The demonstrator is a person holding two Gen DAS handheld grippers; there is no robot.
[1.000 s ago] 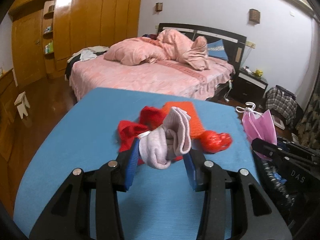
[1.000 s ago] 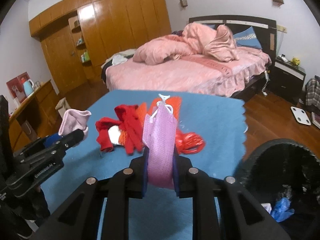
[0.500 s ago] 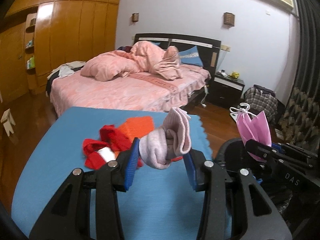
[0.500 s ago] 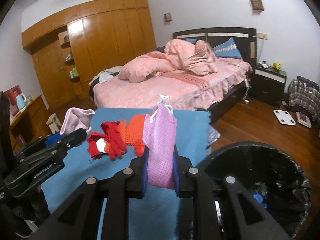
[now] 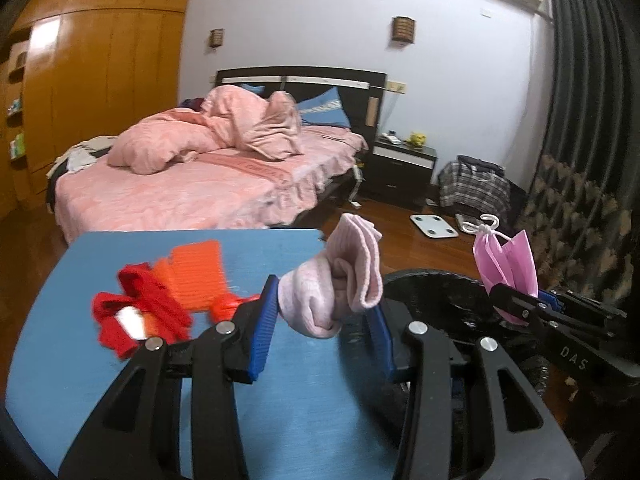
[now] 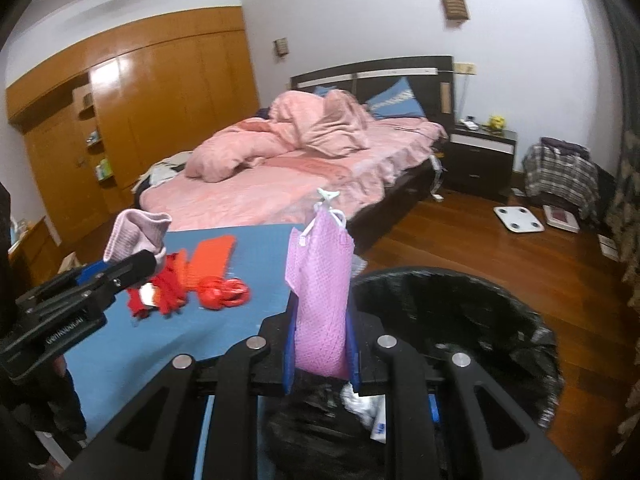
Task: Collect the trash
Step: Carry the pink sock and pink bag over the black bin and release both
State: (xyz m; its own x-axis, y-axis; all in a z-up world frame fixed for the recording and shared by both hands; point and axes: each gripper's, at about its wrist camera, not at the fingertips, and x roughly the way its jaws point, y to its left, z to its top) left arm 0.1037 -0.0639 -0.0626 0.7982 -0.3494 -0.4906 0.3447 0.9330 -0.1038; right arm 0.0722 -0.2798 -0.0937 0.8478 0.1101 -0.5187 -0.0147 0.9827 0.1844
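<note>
My left gripper (image 5: 322,312) is shut on a rolled pale pink sock (image 5: 340,280), held above the right edge of the blue table (image 5: 60,360), beside the bin. That sock (image 6: 136,236) and the left gripper (image 6: 136,268) also show at the left of the right wrist view. My right gripper (image 6: 322,340) is shut on a folded pink face mask (image 6: 320,292) with white ear loops, over the near rim of the black-lined trash bin (image 6: 480,320). In the left wrist view the mask (image 5: 508,264) stands at the right over the bin (image 5: 440,292).
Red cloth (image 5: 136,312), an orange cloth (image 5: 196,268) and a red crumpled bag (image 6: 224,296) lie on the table. Paper scraps (image 6: 364,404) lie in the bin. Beyond are a pink bed (image 6: 300,176), a nightstand (image 6: 480,160), a white scale (image 6: 518,218) on the wood floor, and a checked bag (image 5: 474,190).
Both grippers have swung right, from over the table to the bin, with the sock and the mask still gripped. The bin now fills the lower right of both views.
</note>
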